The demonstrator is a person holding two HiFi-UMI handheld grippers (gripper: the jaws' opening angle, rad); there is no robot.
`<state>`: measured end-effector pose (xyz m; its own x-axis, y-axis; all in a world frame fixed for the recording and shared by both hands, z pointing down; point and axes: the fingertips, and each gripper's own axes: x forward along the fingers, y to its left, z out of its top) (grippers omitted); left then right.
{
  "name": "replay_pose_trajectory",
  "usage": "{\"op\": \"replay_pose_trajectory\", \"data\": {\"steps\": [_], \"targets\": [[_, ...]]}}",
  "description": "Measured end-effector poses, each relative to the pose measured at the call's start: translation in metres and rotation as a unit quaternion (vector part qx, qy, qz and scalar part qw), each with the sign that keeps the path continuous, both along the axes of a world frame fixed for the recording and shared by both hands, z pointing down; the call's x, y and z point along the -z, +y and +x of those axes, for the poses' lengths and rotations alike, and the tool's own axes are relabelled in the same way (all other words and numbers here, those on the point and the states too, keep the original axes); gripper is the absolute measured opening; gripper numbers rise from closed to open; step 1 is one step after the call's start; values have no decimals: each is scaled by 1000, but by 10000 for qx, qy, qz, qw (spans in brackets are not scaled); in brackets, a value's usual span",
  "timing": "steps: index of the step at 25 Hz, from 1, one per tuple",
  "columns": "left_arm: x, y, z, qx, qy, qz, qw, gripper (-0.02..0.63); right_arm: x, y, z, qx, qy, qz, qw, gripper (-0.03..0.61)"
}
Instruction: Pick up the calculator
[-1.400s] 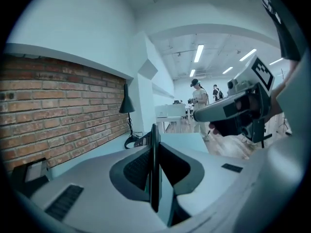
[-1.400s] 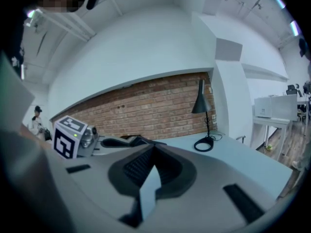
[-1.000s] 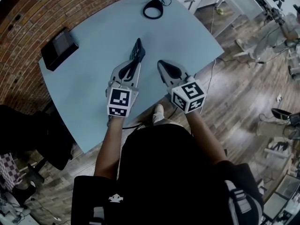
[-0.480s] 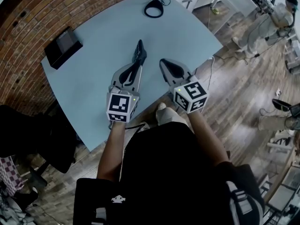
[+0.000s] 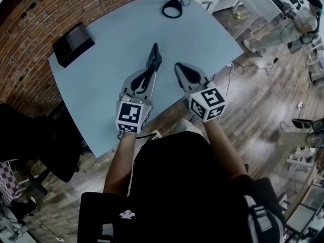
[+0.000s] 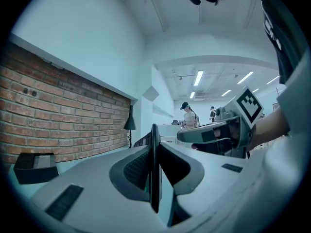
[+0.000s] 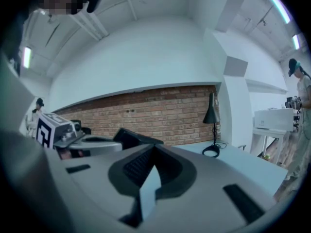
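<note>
1. We are looking down on a pale blue counter (image 5: 111, 39) lying along a brick wall (image 5: 30, 24). A black box (image 5: 73, 44) is sitting near its left end, and a black desk lamp (image 5: 172, 7) is standing at the far edge with its cable coiled round the base.
2. We are gripping the calculator (image 5: 154, 57) in the left gripper (image 5: 150, 71). Its jaws are pressing on the thin dark slab, which is standing on edge over the middle of the counter, well apart from box and lamp.
3. We are holding the right gripper (image 5: 178, 66) just beside it, apart from the calculator, with its jaws closed together and empty.
</note>
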<state>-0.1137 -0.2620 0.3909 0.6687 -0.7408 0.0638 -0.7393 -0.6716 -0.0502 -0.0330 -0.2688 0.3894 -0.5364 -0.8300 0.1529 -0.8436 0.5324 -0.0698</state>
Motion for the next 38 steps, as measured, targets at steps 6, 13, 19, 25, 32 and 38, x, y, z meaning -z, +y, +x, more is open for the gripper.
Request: {"op": "replay_pose_trajectory", "data": {"steps": [6,13,19,25,32,38], "targets": [[4,1,5,56,38,10,10000,55,0,2,5,86,-5,-5,10000,5],[11,14,22,158,29,71,9998,57,6,15,22,213,-32,24,9998,5],[14,31,36,229,74,59,9997,57,4,30,30,350,-70,21,9994,5],[10,46,45,418,-14,-37,9991,57,4,46,43,412,-139,49,9990,5],[11,66,59,485,13,-3,9988,57,4,65,56,484,-189,106,9986,5],[18,83,71,569,-3,61,9984,57,7,80,64,611,-248,169,9977,5]]}}
